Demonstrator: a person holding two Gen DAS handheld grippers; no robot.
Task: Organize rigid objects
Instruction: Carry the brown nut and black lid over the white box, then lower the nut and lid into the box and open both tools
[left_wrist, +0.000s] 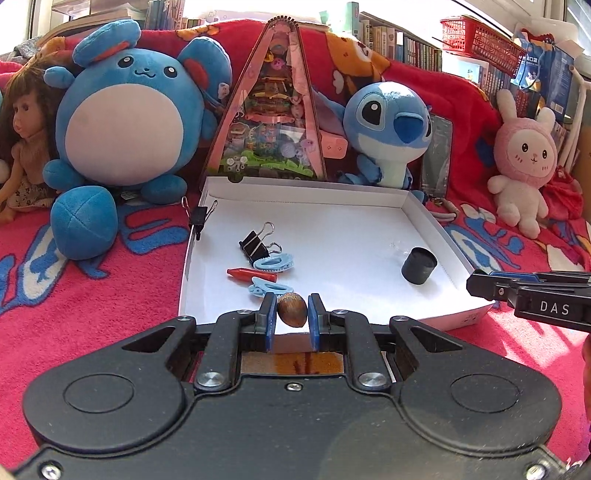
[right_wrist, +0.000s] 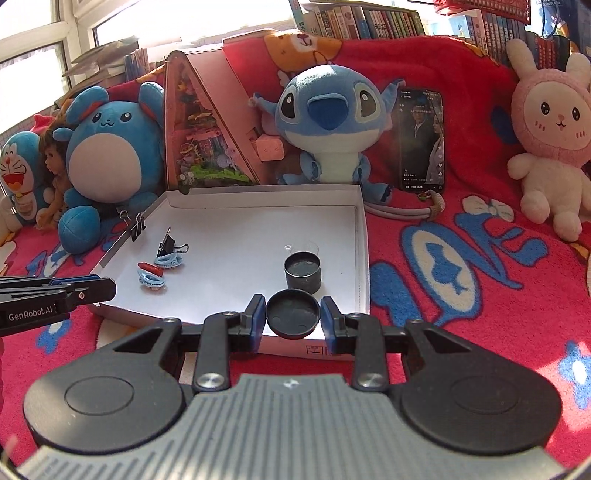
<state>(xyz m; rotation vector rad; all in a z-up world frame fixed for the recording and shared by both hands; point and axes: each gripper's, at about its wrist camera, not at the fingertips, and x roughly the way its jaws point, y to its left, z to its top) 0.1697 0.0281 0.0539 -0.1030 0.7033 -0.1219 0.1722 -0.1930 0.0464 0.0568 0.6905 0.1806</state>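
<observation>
Nearest, left gripper (left_wrist: 291, 314) clamped narrow on a small brown glossy nut-like oval (left_wrist: 291, 309), held over the near edge of the shallow white cardboard box lid (left_wrist: 332, 210). Right gripper (right_wrist: 293, 318) pinches a round black plastic cap (right_wrist: 293, 318) by its rim — hollow side up, just short of the open black cylindrical canister (right_wrist: 303, 270) standing in the lid. My reading: nut goes in the canister, then cap. Keep the nut centred over the mouth, release low; hold the cap level — clear of the pale blue plastic clips (left_wrist: 274, 263) further left.
</observation>
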